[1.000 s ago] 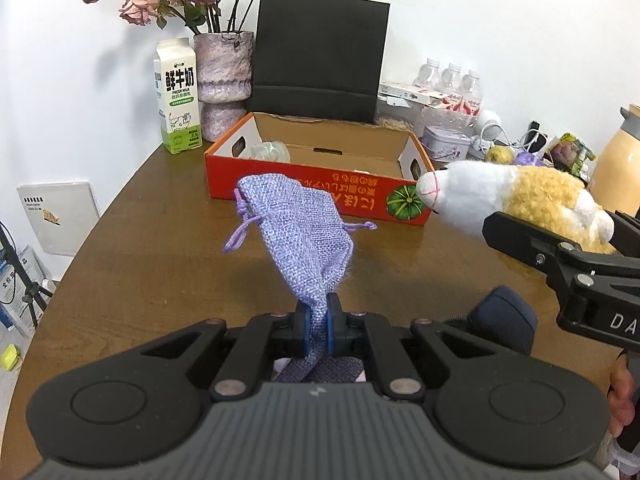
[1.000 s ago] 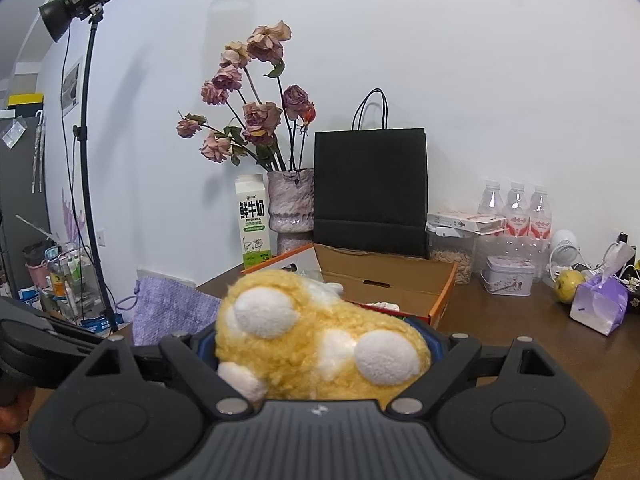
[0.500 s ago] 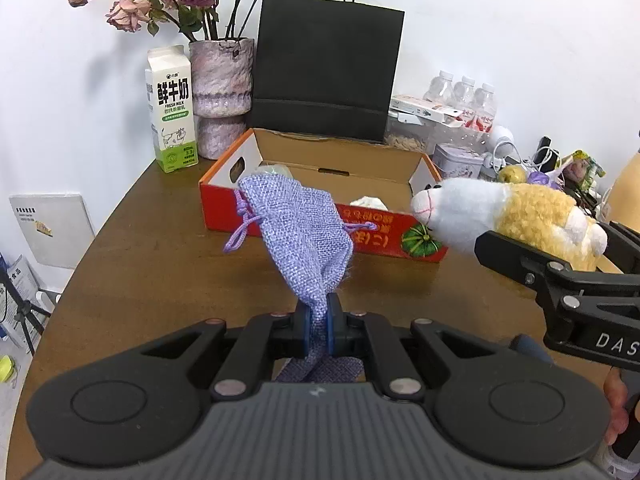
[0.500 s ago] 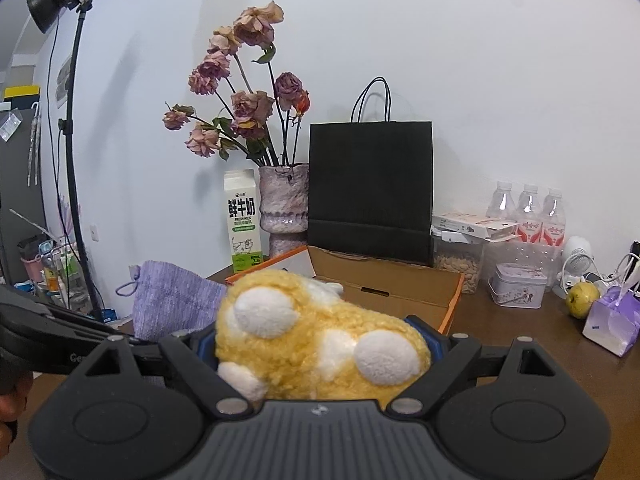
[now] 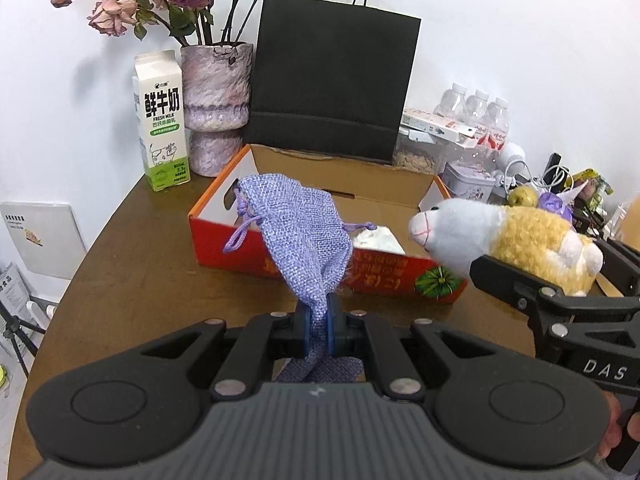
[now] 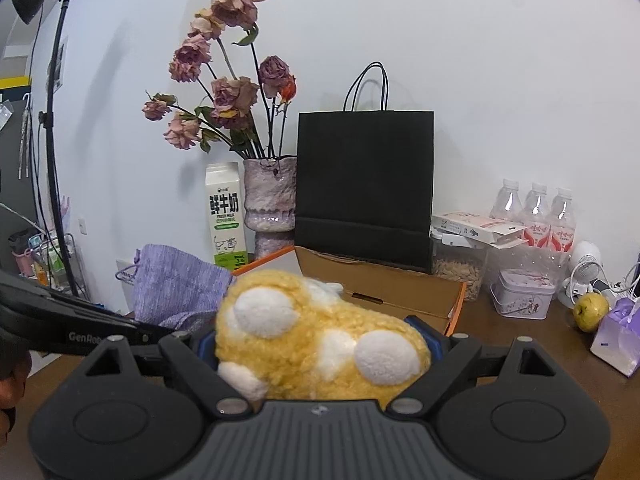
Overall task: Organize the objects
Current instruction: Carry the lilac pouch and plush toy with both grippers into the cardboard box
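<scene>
My left gripper (image 5: 319, 326) is shut on the bottom of a purple drawstring pouch (image 5: 302, 236), which hangs in the air just in front of the red cardboard box (image 5: 360, 268). The pouch (image 6: 176, 284) also shows at the left of the right wrist view. My right gripper (image 6: 320, 344) is closed around the body of a yellow and white plush toy (image 6: 316, 340). In the left wrist view that plush toy (image 5: 500, 236) floats at the right, its white snout over the box's near right corner. White items lie inside the box.
Behind the box stand a milk carton (image 5: 161, 120), a vase of dried roses (image 5: 216, 96) and a black paper bag (image 5: 332, 80). Bottles (image 6: 536, 212), a tin (image 6: 522, 292), a pear (image 6: 591, 312) and a small purple bag (image 6: 620, 332) crowd the table's right side.
Both grippers have travelled toward the red box with their loads. The box, carton and bag look larger and nearer; the pouch now overlaps the box's front wall.
</scene>
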### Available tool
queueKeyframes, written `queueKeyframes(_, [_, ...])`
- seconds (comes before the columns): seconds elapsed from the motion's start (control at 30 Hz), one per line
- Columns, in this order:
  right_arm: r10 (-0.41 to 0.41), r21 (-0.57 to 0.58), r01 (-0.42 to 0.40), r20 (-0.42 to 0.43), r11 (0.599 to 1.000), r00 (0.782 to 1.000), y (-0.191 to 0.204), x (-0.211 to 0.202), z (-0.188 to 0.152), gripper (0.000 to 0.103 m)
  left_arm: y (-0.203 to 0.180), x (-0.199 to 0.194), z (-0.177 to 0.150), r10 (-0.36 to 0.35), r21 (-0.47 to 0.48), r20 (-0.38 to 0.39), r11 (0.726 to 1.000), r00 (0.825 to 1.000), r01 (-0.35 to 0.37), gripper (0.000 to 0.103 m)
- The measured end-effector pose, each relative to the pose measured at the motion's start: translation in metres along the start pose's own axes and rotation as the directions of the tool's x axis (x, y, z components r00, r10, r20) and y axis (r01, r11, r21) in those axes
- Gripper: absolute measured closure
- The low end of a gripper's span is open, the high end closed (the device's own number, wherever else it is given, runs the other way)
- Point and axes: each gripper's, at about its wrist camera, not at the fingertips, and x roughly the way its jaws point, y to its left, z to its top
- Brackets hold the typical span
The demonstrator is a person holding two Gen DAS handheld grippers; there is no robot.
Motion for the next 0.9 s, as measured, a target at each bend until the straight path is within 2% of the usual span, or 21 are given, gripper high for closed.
queueKeyframes(0.9, [-0.033,0.015,0.035,-0.096,0.999,0.995,-0.026,0.113,0.036,0.014,0.016,0.094,0.080,-0.004,-0.023,-0.002,1.000,1.000,0.004,0.095])
